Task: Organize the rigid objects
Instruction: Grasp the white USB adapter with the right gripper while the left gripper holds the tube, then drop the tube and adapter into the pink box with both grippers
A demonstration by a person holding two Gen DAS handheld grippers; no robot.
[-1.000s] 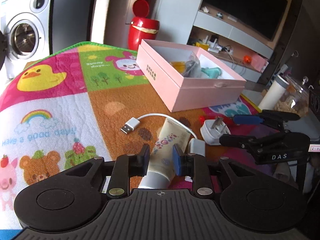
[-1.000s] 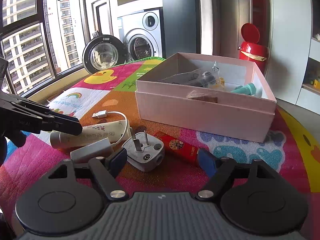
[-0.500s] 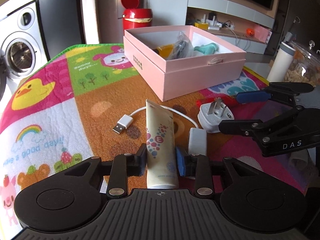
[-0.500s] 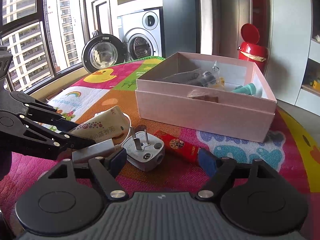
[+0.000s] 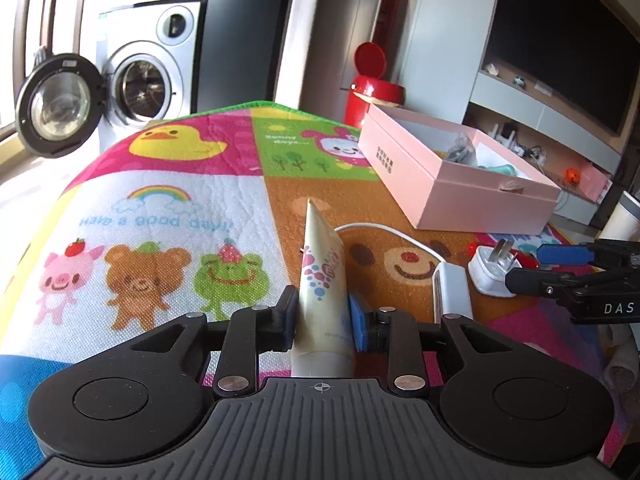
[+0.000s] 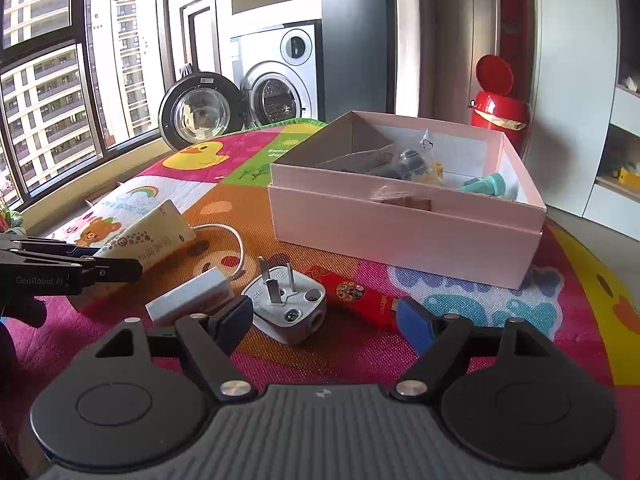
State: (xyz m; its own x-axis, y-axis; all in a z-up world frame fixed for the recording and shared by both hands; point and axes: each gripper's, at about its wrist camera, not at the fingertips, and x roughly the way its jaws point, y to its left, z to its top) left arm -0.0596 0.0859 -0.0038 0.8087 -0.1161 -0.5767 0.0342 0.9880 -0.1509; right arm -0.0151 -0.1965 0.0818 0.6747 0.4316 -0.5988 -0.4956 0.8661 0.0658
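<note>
My left gripper [image 5: 322, 316] is shut on a cream tube [image 5: 322, 268] and holds it lifted off the mat; the tube also shows in the right wrist view [image 6: 148, 236]. My right gripper [image 6: 328, 320] is open and empty, low over a white plug [image 6: 286, 304] and a red lighter [image 6: 356, 298]. A white adapter [image 6: 190, 300] with a cable lies left of the plug. An open pink box [image 6: 404, 232] holding several items stands behind them; it also shows in the left wrist view [image 5: 456, 184].
A colourful cartoon mat [image 5: 160, 216] covers the round table. A red bin [image 6: 498, 112] and a washing machine [image 6: 276, 80] with its door open stand beyond the table. A white cup [image 5: 624, 216] is at the right edge.
My left gripper has lifted the tube off the mat and swung it left, away from the adapter and cable. My right gripper has stayed open over the plug.
</note>
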